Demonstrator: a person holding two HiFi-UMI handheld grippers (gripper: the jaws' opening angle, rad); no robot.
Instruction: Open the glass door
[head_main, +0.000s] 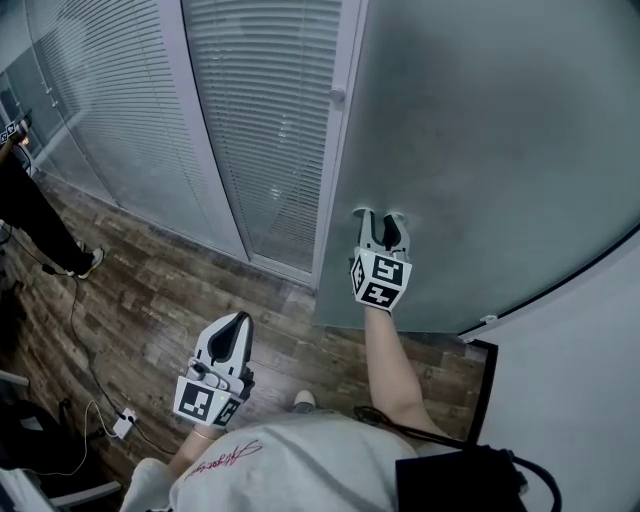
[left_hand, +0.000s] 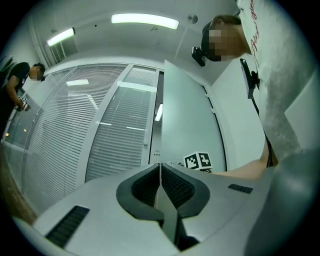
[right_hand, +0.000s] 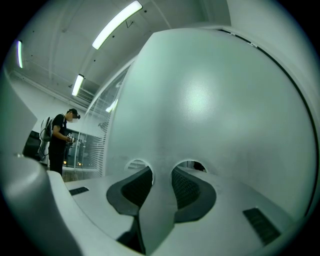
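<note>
A: Where's the glass door (head_main: 500, 130)?

B: It fills the upper right of the head view, a frosted grey-green pane. Its left edge stands just beside the white frame of the glazed partition (head_main: 270, 120), which has slatted blinds behind the glass.

A: And the grippers?

B: The right gripper (head_main: 382, 218), at mid-frame, has its jaws apart with nothing between them, and its tips are against the frosted pane. The left gripper (head_main: 236, 322), lower left, is clenched and empty, over the floor.

A: The room?

B: There is dark wood-plank flooring (head_main: 150, 300), with a cable and a white plug (head_main: 125, 422) at the lower left. A white wall (head_main: 570, 380) is at the lower right, and another person (head_main: 30, 215) stands at the upper left edge. The left gripper view shows strip lights (left_hand: 145, 20) on the ceiling.
</note>
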